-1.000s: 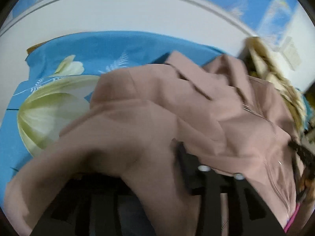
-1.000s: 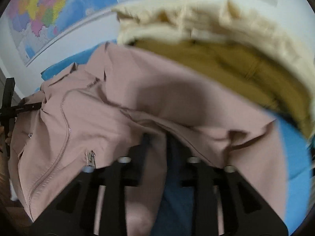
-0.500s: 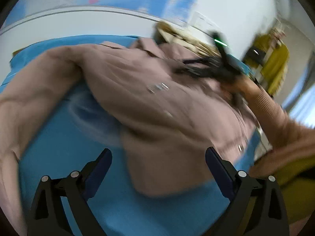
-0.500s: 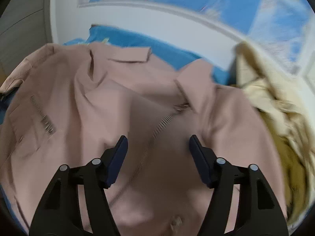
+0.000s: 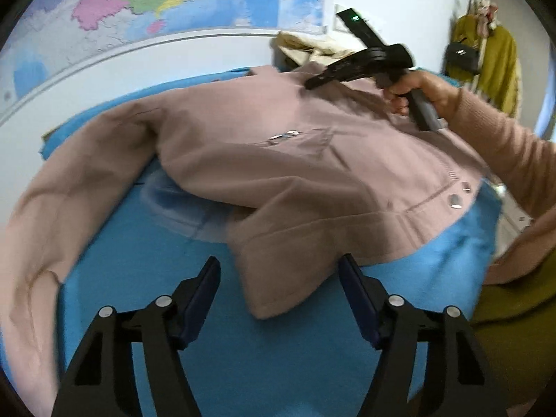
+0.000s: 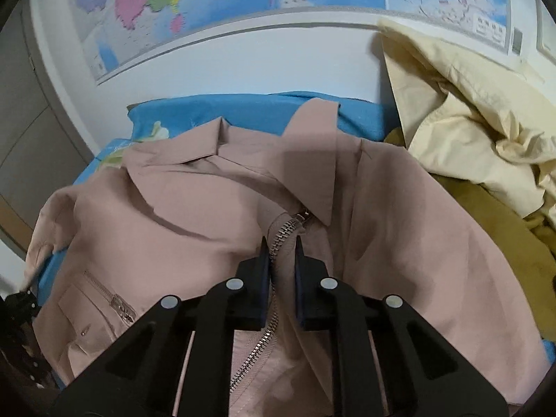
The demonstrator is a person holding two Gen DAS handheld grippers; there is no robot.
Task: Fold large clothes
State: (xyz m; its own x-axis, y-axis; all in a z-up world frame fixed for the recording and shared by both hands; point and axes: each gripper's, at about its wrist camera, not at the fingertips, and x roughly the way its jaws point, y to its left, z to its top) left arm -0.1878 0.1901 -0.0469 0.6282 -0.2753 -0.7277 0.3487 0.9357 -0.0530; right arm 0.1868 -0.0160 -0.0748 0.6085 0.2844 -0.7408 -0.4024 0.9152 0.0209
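A dusty-pink jacket point(image 5: 278, 160) lies spread front-up on the surface, its hem toward 6 o'clock in the left view and one sleeve trailing off toward 8 o'clock. Collar flaps lie open toward 12 o'clock in the right view. A metal front zipper point(image 6: 278, 243) runs down the middle; a zipped chest pocket point(image 6: 111, 299) sits at 8 o'clock.

Left wrist view looks across jacket point(image 5: 295, 160) from hem; right wrist view close above its collar; both share jacket
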